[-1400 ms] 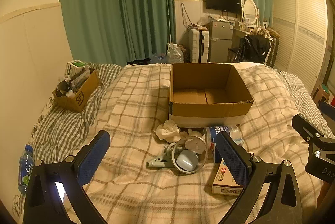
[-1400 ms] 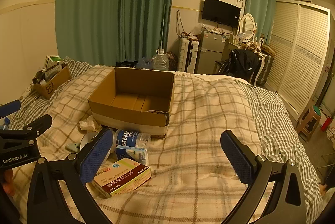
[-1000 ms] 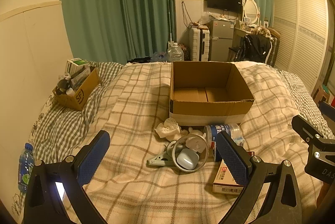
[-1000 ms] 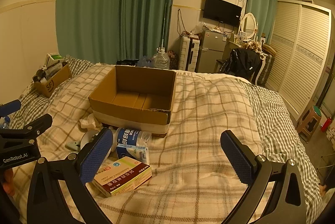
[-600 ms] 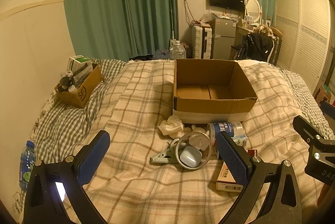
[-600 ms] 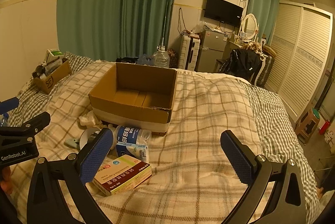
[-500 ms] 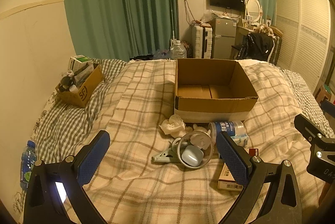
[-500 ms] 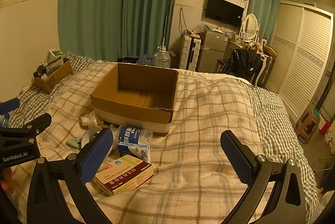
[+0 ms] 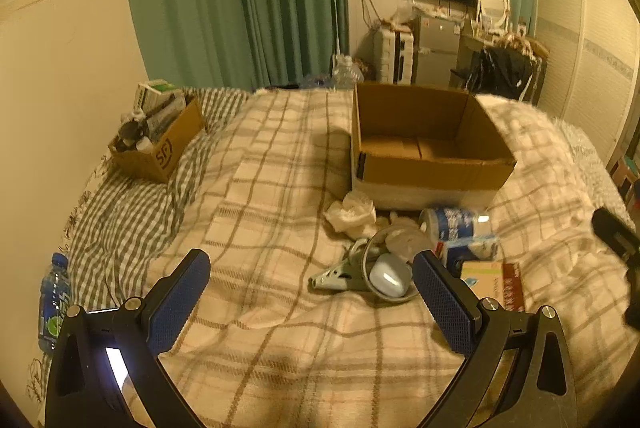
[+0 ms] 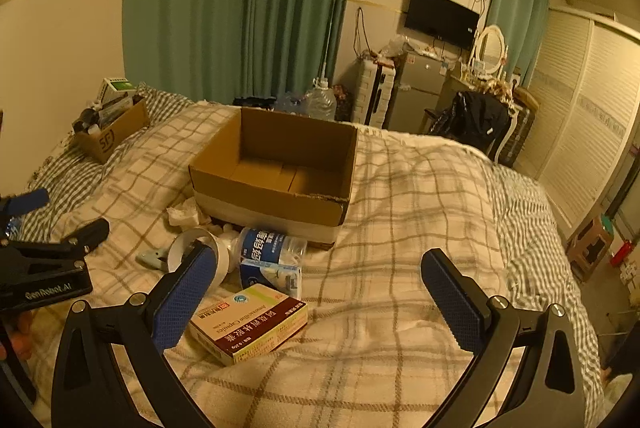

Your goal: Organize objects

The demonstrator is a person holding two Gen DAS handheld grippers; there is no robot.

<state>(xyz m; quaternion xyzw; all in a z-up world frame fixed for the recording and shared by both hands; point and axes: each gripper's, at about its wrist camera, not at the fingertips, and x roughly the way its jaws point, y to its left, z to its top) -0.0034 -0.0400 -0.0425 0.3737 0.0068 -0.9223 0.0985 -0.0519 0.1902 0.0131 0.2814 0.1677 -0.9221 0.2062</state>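
An open, empty cardboard box [image 9: 430, 171] [image 10: 276, 203] stands on the plaid bed. In front of it lies a small pile: crumpled tissue [image 9: 351, 214], a tape roll [image 10: 198, 256] ringing a pale blue earbud case [image 9: 390, 278], a grey-green clip [image 9: 334, 278], a blue-labelled plastic bottle [image 10: 272, 248], a small blue-white packet [image 10: 272, 278] and a medicine box [image 10: 250, 326]. My left gripper [image 9: 312, 300] is open and empty, just short of the pile. My right gripper [image 10: 316, 298] is open and empty above the medicine box.
A small SF carton [image 9: 158, 145] full of items sits on the grey checked pillow at far left. A water bottle [image 9: 52, 302] lies by the wall. Green curtains, a TV, a fridge and wardrobes stand beyond the bed [image 10: 420, 228].
Both grippers have moved slightly to the left and forward; the pile and box now sit further right in the left view. Nothing was grasped or moved.
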